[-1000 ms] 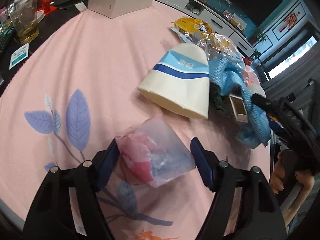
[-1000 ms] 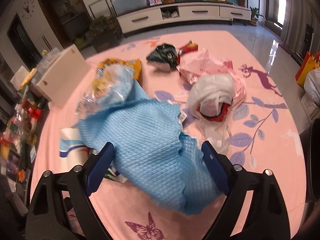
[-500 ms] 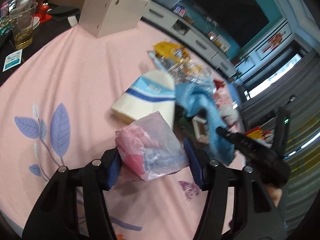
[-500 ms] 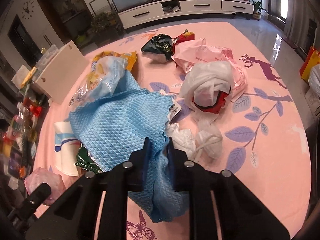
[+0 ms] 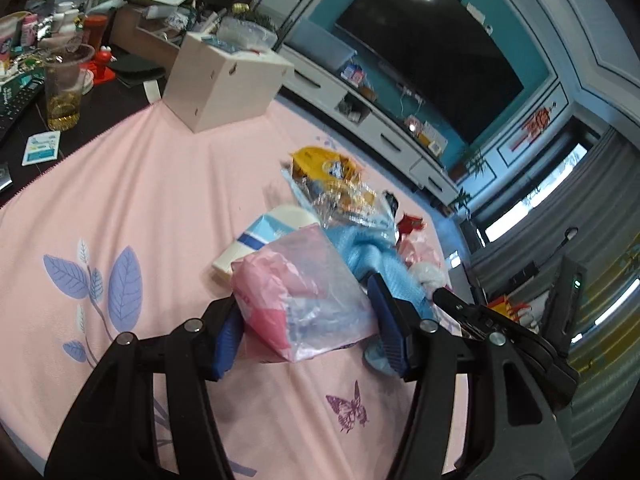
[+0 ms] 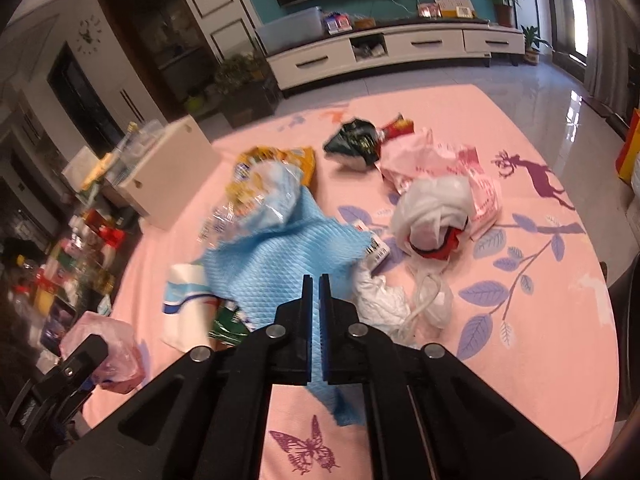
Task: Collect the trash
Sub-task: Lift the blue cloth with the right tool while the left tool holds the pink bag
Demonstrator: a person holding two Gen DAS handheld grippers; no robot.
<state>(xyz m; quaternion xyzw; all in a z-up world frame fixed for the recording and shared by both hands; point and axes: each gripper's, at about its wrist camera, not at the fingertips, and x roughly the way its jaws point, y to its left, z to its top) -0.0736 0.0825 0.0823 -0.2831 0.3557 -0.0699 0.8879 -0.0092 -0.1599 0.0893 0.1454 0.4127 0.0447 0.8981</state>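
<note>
Two tools were mine, one in each hand, above the bench point(image 6: 460, 120) with its pink cloth printed with leaves, a deer and butterflies. Largest on it was the white box point(image 5: 224, 88) at the far edge. Next came the blue rag point(image 6: 288, 256), spread across the middle of the heap, its near end rising to my right tool point(image 6: 315, 292); that tool's pads were pressed almost together with a fold of rag pinched between them. Over the rag's far end lay a clear crinkled wrapper point(image 6: 264, 196), partly on a yellow snack bag point(image 6: 280, 158). Right of the rag sat a white bag point(image 6: 432, 208) with red showing inside it, leaning on a pink bag point(image 6: 480, 184). Beyond those lay a dark green wrapper point(image 6: 354, 142). A flattened paper cup point(image 6: 184, 300) with a blue stripe lay left of the rag, touching it. Crumpled white tissue point(image 6: 380, 300) sat just right of my right tool.

My left tool point(image 5: 306, 320) was at a middling gap, both blue pads pressed against a clear bag point(image 5: 304, 296) stuffed with pink, held up off the cloth in front of the cup. Off the cloth to the left stood a plastic cup point(image 5: 64, 88) of yellow drink.
</note>
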